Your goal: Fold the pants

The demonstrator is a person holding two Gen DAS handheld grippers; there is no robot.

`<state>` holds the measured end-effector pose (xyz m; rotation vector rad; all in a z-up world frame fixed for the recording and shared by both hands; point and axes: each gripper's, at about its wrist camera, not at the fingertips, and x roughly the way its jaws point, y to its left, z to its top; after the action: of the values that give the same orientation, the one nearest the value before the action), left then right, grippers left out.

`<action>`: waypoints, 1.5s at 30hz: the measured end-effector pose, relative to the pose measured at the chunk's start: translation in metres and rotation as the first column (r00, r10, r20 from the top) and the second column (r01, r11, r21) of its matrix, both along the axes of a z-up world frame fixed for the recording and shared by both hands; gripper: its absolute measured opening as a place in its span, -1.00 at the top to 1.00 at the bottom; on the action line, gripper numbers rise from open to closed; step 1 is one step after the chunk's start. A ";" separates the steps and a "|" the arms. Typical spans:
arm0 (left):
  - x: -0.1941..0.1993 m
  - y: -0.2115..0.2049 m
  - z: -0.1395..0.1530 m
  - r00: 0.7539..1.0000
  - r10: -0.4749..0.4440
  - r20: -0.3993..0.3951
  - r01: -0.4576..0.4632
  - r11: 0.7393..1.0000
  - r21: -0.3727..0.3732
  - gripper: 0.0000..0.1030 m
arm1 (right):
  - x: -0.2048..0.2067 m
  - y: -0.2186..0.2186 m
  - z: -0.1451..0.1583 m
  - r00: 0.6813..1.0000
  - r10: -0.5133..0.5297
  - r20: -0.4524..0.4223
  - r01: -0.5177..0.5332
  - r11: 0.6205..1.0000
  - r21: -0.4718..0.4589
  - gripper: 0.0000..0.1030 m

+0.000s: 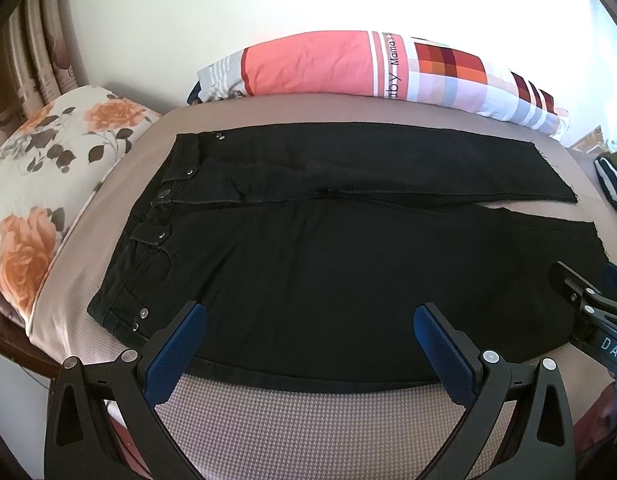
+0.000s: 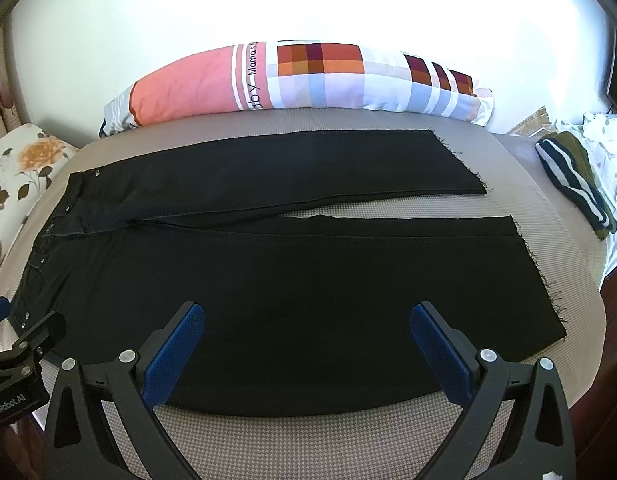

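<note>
Black pants (image 1: 328,264) lie flat and spread out on the bed, waistband to the left, both legs running right with frayed hems; they also show in the right wrist view (image 2: 308,280). My left gripper (image 1: 310,312) is open and empty, hovering over the near leg close to the waist end. My right gripper (image 2: 308,312) is open and empty, over the near leg toward the hem end. Each gripper shows at the edge of the other's view.
The bed (image 2: 308,432) has a beige textured cover. A pink and plaid pillow (image 2: 308,76) lies along the far edge by the wall. A floral pillow (image 1: 48,184) sits at the left. A striped dark garment (image 2: 572,176) lies at the right.
</note>
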<state>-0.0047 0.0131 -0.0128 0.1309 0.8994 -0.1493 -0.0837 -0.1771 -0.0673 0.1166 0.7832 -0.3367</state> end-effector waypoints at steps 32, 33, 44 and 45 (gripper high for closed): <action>-0.001 -0.003 -0.001 1.000 -0.011 -0.005 0.011 1.000 0.001 -0.99 | 0.003 0.002 -0.003 1.000 -0.002 -0.007 0.002 1.000 0.000 -0.99; 0.000 -0.002 -0.001 1.000 -0.012 -0.006 0.012 1.000 0.000 -0.99 | 0.003 0.002 -0.003 1.000 -0.004 -0.006 0.004 1.000 -0.001 -0.99; 0.033 0.025 0.010 1.000 -0.014 -0.007 0.014 0.999 -0.047 -0.99 | 0.006 -0.007 0.004 0.998 0.037 0.045 -0.041 0.995 0.090 -0.99; 0.039 0.030 0.013 1.000 -0.010 -0.003 0.010 0.999 -0.047 -0.99 | 0.006 -0.009 0.007 0.996 0.049 0.074 -0.057 0.993 0.107 -0.99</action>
<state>0.0341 0.0426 0.0001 0.0916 0.8976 -0.1797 -0.0779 -0.1866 -0.0601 0.2087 0.7329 -0.2380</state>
